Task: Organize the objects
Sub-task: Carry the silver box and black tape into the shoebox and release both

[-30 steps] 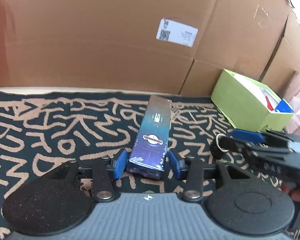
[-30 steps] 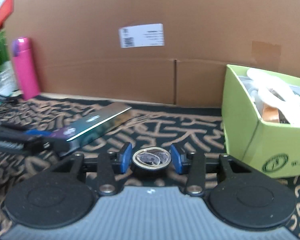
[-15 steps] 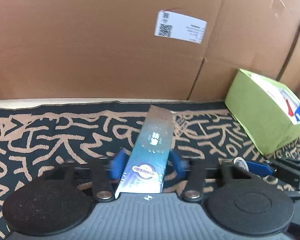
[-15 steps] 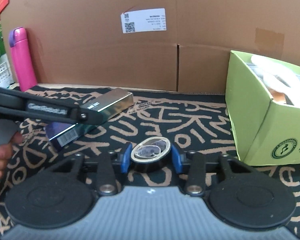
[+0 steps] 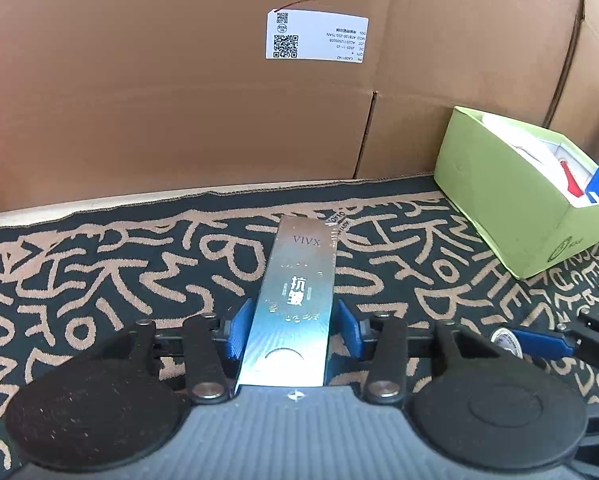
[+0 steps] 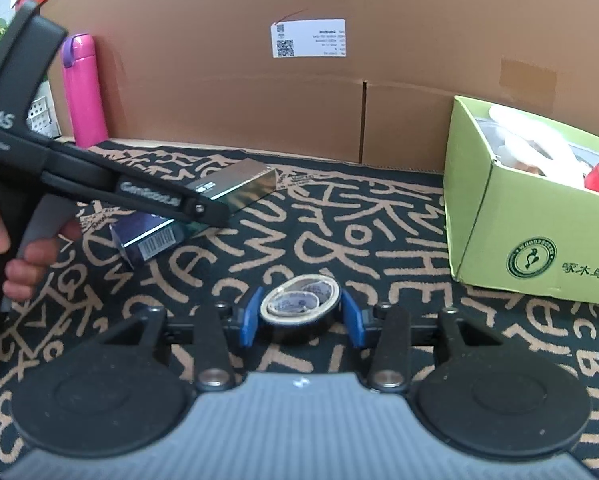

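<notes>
My left gripper (image 5: 293,330) is shut on a long blue-silver carton (image 5: 295,300) and holds it lifted over the patterned cloth, its far end pointing at the cardboard wall. The carton also shows in the right wrist view (image 6: 203,208), held by the left gripper (image 6: 195,212). My right gripper (image 6: 301,316) is shut on a black tape roll (image 6: 299,306), low over the cloth. The roll's edge shows in the left wrist view (image 5: 506,340). The green box (image 6: 539,232) stands at the right.
A cardboard wall (image 5: 219,100) with a white label closes the back. The green box (image 5: 511,200) holds several items. A pink bottle (image 6: 82,92) stands at the back left. The black and tan patterned cloth (image 6: 339,232) covers the table.
My left gripper has lifted the carton off the cloth and tilted its far end up. My right gripper has risen slightly with the tape roll.
</notes>
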